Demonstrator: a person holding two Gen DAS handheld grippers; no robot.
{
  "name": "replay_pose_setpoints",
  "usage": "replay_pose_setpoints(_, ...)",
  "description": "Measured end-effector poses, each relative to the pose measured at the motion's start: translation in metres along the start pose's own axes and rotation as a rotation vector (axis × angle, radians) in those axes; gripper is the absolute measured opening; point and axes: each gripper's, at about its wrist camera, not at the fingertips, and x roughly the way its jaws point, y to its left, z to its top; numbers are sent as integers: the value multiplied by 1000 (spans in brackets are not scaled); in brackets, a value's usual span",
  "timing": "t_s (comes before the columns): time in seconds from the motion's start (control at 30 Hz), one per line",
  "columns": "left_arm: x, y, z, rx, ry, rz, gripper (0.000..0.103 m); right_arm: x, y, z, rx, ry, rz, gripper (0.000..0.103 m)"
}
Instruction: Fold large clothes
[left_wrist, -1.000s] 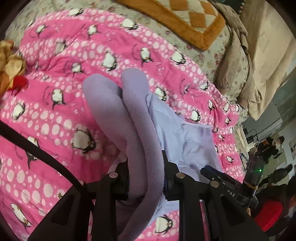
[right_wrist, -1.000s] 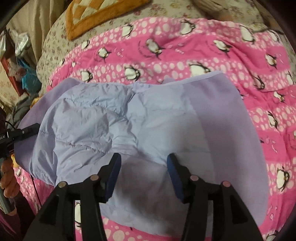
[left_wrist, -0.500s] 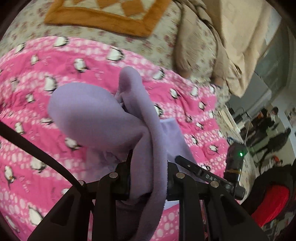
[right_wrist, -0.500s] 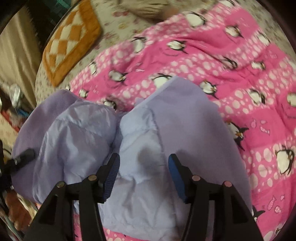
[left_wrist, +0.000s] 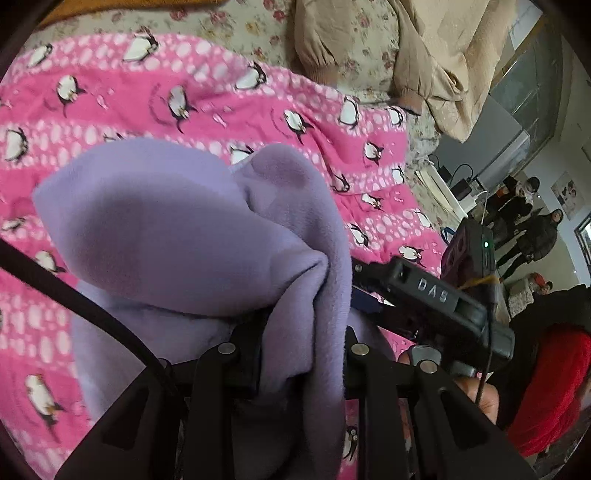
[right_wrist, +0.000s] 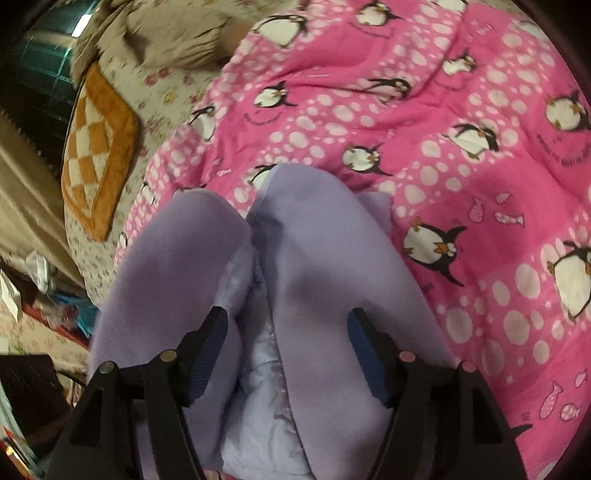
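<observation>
Lilac garment is pinched between the left gripper fingers; the right gripper, just widened, straddles it ungripped; folds may slump.

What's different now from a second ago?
The left gripper has carried its pinched flap of the lilac jacket across, so the spread jacket is now folded double. The right gripper jaws have just been opening, gripping nothing. The pink blanket stayed put.
</observation>
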Motion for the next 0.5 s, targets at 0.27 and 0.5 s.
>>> replay_pose_setpoints(0.27, 0, -16, -11, 41, 26, -88, 24, -2, -12, 1, 52, -10, 14, 71)
replay_pose_setpoints(0.5, -47, -29, -21, 124, 51, -109, 31, -7, -14, -2, 67, -16, 26, 72)
